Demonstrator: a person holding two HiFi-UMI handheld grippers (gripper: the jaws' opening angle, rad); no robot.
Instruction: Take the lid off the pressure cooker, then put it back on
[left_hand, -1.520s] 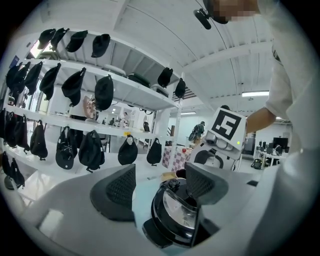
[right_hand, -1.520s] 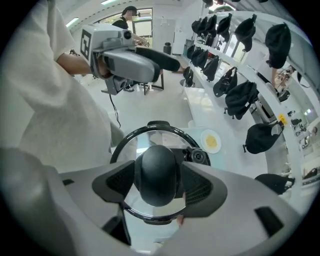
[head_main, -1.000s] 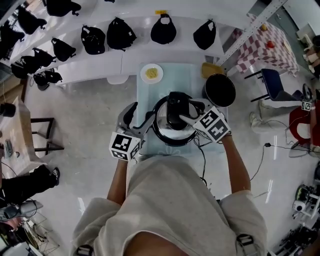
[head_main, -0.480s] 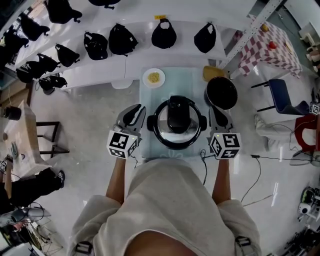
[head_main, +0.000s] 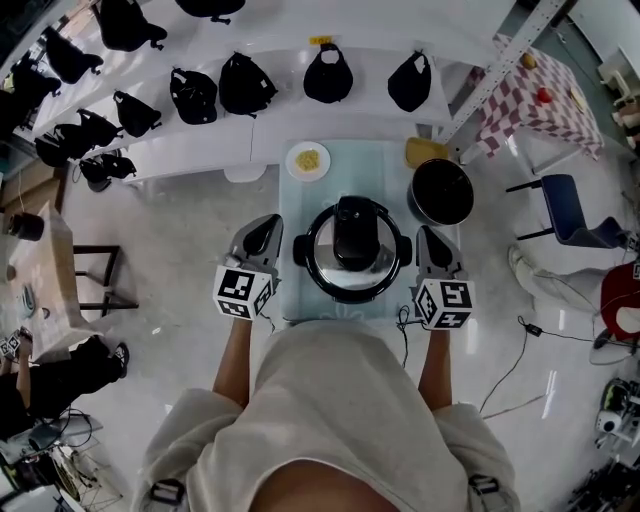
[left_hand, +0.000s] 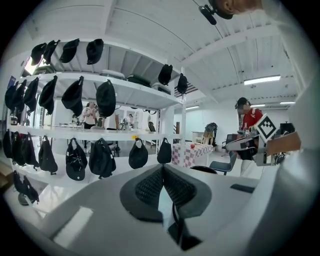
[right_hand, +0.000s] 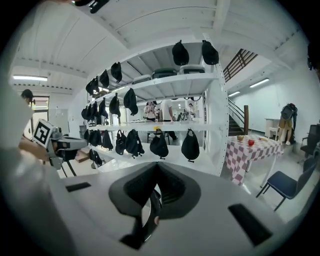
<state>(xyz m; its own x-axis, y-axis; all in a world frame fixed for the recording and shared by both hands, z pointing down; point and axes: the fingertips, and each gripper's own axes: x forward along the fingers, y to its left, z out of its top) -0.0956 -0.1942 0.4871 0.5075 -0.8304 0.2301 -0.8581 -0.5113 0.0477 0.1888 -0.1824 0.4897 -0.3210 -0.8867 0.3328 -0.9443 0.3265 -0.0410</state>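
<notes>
The pressure cooker stands on the pale blue table with its lid on, and the lid's black handle runs across the top. My left gripper hangs left of the cooker, apart from it. My right gripper hangs to its right, also clear. The jaws of both have just been closing and nothing is between them. In the left gripper view the pads meet. The pads meet in the right gripper view too.
A black pot stands at the table's back right beside a yellow object. A plate of yellow food sits at the back. White shelves with black caps lie beyond. A checkered table and a blue chair are to the right.
The right gripper has left the lid handle and swung out to the cooker's right side. The left gripper stayed at the left. Both sets of jaws went from open to shut.
</notes>
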